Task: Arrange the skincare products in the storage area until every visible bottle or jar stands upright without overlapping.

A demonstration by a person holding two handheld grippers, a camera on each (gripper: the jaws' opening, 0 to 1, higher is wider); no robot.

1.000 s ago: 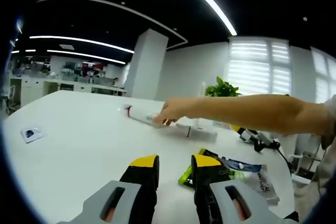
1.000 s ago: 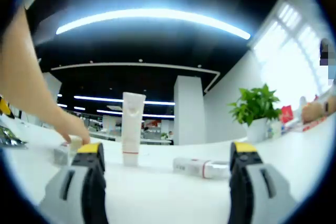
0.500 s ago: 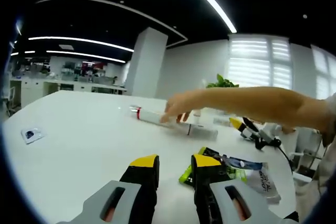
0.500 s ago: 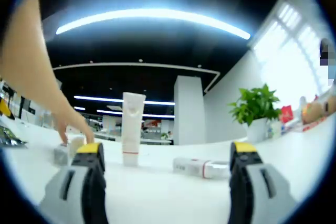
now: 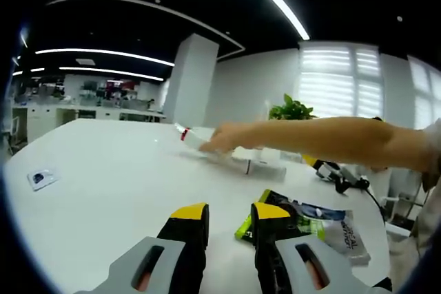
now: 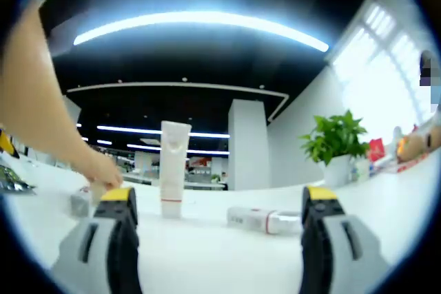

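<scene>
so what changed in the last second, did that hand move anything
The bare hand lifted one end of the lying white tube off the table. The upright tube, the other lying tube and both tools, left and right, stayed put.

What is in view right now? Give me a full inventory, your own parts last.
table: one, white, under everything.
upright tube: one, white with a red band, standing between the right jaws.
lying tube: one, white with a red band, flat on the table right of the upright one.
tilted tube: one, white with a red band, under the hand.
packets: several, green, blue and clear, right of the left jaws.
card: one, white, far left.
plant: one, green, white pot.
hand: bare, on the tilted tube.
left gripper: jaws narrowly parted, empty.
right gripper: jaws wide, empty.
</scene>
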